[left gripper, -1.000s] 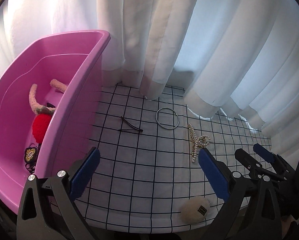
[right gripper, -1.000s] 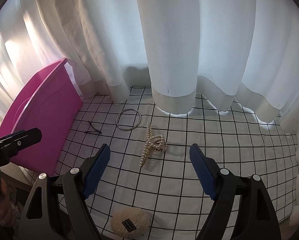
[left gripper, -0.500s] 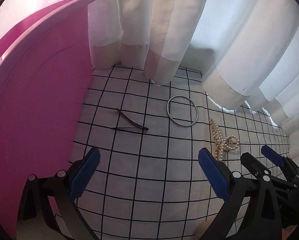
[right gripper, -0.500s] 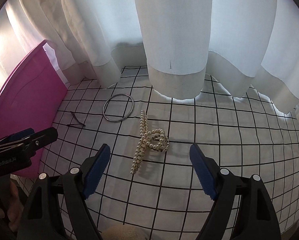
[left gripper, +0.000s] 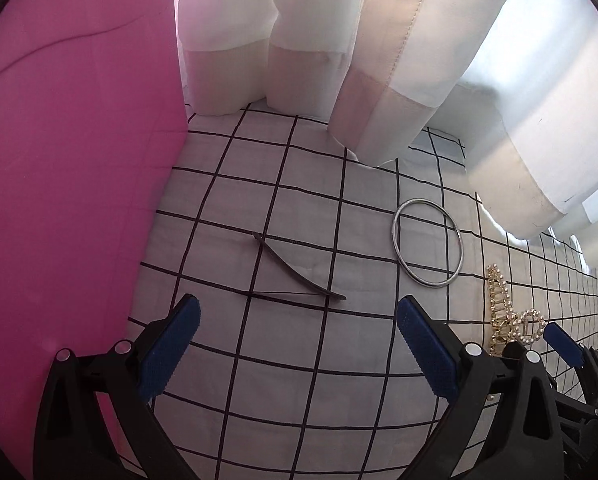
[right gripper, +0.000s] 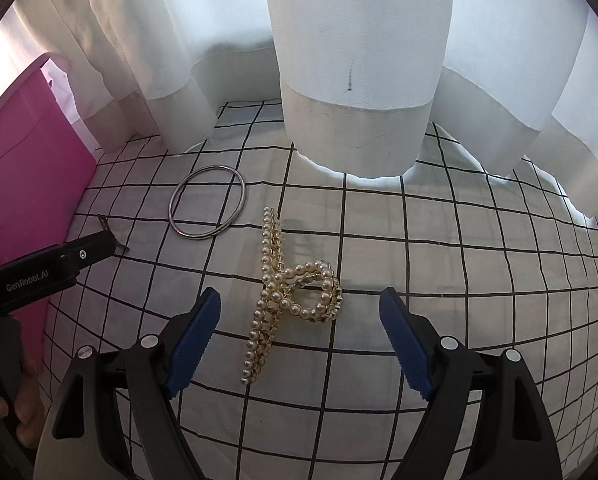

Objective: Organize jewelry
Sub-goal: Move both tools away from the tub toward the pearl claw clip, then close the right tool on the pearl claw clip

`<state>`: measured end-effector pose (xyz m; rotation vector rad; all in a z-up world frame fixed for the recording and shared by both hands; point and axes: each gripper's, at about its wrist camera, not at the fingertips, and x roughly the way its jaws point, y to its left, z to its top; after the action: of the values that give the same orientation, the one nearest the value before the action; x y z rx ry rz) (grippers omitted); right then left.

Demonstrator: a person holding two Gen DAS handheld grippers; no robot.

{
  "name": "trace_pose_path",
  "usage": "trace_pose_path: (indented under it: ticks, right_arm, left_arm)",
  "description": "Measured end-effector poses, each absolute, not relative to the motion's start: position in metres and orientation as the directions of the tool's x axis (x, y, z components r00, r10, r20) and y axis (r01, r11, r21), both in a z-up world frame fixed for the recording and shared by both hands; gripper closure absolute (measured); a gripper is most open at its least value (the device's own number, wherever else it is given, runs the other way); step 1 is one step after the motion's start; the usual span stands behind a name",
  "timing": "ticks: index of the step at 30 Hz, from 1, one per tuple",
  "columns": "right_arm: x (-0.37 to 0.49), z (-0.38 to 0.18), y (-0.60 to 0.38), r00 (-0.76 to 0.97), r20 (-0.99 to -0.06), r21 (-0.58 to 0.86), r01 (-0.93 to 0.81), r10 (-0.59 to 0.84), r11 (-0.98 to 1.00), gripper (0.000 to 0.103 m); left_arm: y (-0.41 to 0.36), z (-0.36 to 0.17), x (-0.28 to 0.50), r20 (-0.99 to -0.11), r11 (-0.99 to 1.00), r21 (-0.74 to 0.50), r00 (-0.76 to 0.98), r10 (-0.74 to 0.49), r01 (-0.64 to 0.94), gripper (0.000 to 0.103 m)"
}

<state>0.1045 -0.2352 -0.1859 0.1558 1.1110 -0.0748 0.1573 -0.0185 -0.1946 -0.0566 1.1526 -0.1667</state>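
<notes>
1. Left gripper [left gripper: 297, 344] hangs agape, nothing in it, above the dark hairpin [left gripper: 295, 276] at frame centre; lower so the pads straddle its thin legs
2. Right gripper [right gripper: 301, 338] gapes empty over the pearl clip [right gripper: 289, 292], mid-frame; close across its looped body
3. The bangle [right gripper: 207, 205] waits upper left, by the pink bin [left gripper: 71, 160]

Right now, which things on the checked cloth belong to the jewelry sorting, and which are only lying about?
For the job:
- pearl hair claw
- silver bangle
- dark hair clip
- pink bin, beside the cloth
- left gripper and right gripper, jaws open, both empty

Just there:
- white curtain
- checked cloth itself
</notes>
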Motion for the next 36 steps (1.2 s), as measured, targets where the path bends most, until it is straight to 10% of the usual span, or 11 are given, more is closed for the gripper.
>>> trace_pose_path:
  ticks: [25,36]
  right_arm:
    - [0.118,-0.215,-0.236,0.39,-0.919,0.017,0.166,-0.05,0.986,0.025]
    - [0.126,-0.221,-0.241,0.404,-0.912,0.006,0.197,-0.075,0.98,0.009]
  left_arm:
    - [-0.032,-0.224,0.178,-0.912,0.996,-0.008,0.408,-0.042,0.085,0.005]
    - [-0.033,-0.229,0.17,-0.893,0.997,-0.009,0.448,-0.045,0.083,0.006]
